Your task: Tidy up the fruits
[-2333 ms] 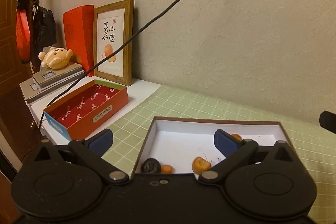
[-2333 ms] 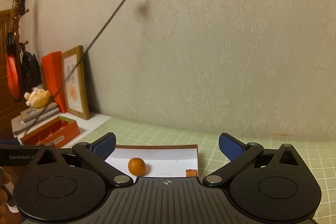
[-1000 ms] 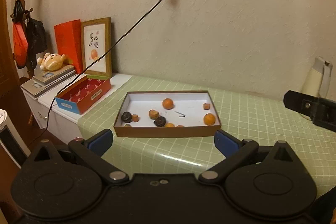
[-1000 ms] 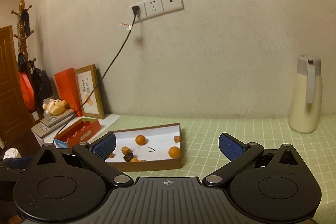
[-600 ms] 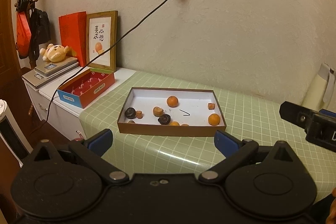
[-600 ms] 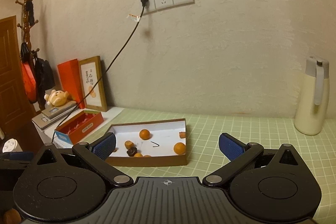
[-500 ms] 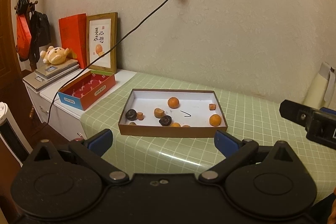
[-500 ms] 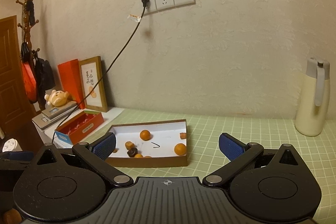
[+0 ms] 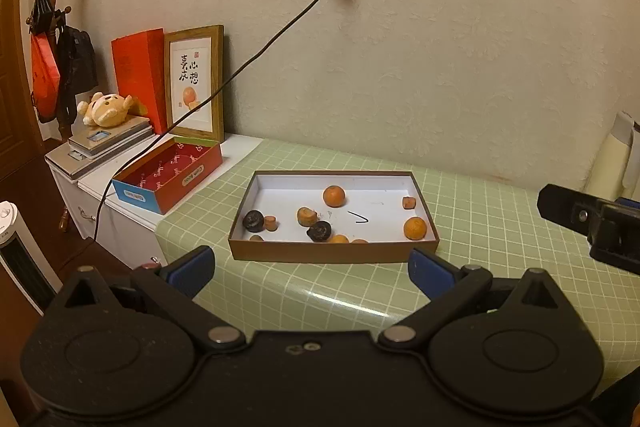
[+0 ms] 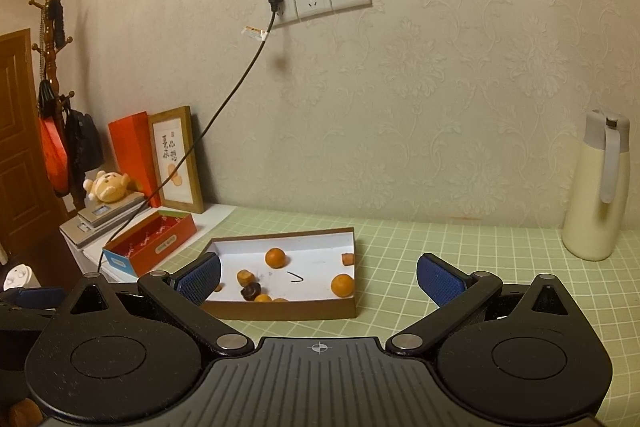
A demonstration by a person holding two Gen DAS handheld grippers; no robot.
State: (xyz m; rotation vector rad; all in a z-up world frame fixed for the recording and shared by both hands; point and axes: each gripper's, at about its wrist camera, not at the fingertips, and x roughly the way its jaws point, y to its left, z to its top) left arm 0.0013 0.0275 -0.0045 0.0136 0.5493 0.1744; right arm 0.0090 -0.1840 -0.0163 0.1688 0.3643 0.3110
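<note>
A shallow brown box with a white floor (image 9: 336, 255) (image 10: 280, 309) sits on the green checked table. In it lie whole oranges (image 9: 334, 196) (image 9: 415, 228) (image 10: 275, 257) (image 10: 342, 284), dark shrivelled fruits (image 9: 253, 220) (image 9: 319, 230) and small orange pieces (image 9: 408, 202) (image 10: 348, 259). My left gripper (image 9: 311, 267) is open and empty, held back off the table's front edge. My right gripper (image 10: 319, 281) is open and empty, above the table in front of the box. Its body shows at the right of the left wrist view (image 9: 592, 223).
An open red and blue box (image 9: 168, 179) (image 10: 150, 245) stands on a white cabinet to the left, with a framed picture (image 9: 196, 83), a red bag (image 9: 138, 79), a scale and a plush toy (image 9: 106, 109). A cream flask (image 10: 598, 187) stands at back right. A black cable (image 9: 256, 55) hangs from the wall socket.
Both grippers have pulled far back from the brown box, so it now lies at a distance. In the last half second they barely moved. Both stay open.
</note>
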